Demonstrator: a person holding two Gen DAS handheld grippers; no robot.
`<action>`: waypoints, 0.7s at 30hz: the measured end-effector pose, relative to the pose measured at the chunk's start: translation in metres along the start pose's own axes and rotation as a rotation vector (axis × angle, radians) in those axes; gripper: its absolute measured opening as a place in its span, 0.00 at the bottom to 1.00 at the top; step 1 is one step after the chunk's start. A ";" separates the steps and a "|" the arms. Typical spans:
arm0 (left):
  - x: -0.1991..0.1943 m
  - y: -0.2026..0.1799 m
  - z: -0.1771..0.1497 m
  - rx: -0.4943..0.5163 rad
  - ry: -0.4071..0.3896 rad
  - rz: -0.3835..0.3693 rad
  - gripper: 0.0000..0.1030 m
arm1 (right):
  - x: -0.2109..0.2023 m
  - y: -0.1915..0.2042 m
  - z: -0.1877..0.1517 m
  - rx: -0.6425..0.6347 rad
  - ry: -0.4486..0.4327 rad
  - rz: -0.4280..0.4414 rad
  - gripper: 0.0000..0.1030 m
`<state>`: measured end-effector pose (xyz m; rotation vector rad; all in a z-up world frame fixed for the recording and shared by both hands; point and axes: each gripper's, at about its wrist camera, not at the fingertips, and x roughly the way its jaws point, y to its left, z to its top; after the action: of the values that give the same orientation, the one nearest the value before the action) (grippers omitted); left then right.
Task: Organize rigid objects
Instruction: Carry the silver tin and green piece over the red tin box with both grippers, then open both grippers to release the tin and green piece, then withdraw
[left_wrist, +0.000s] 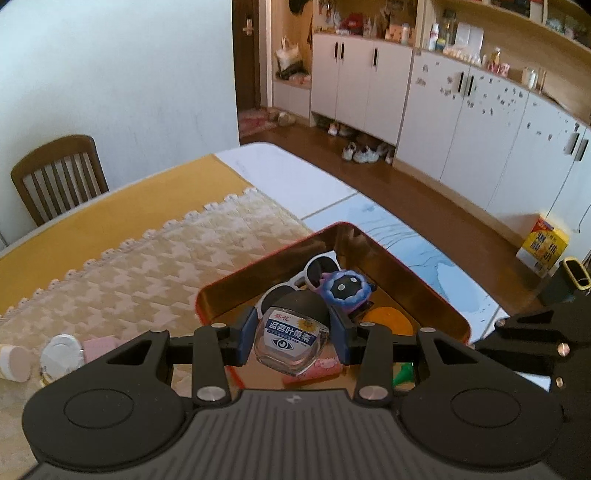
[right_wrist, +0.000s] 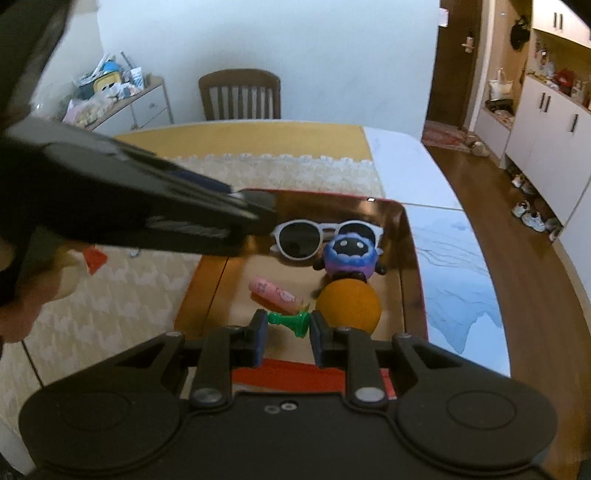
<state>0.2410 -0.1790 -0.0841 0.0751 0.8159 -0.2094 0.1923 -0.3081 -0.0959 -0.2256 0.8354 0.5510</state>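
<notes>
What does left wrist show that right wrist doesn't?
Left wrist only: the glass bottle clamped in the left gripper, and small items lying on the lace mat. Right wrist only: the green piece between the open fingers of the right gripper. Both: tray, sunglasses, blue toy, orange ball, pink tube.

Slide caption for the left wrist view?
Left gripper carries a small glass bottle over the red tray of sunglasses and toys.
</notes>
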 end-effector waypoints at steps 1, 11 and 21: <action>0.007 -0.001 0.002 0.002 0.011 0.004 0.40 | 0.003 -0.001 0.000 -0.004 0.009 0.007 0.22; 0.057 -0.001 0.008 -0.014 0.112 0.016 0.40 | 0.036 -0.002 0.003 -0.029 0.089 0.070 0.22; 0.081 -0.002 0.003 -0.029 0.172 0.025 0.40 | 0.048 -0.005 0.005 -0.028 0.136 0.093 0.22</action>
<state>0.2963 -0.1943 -0.1414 0.0773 0.9886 -0.1689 0.2245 -0.2919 -0.1289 -0.2530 0.9742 0.6397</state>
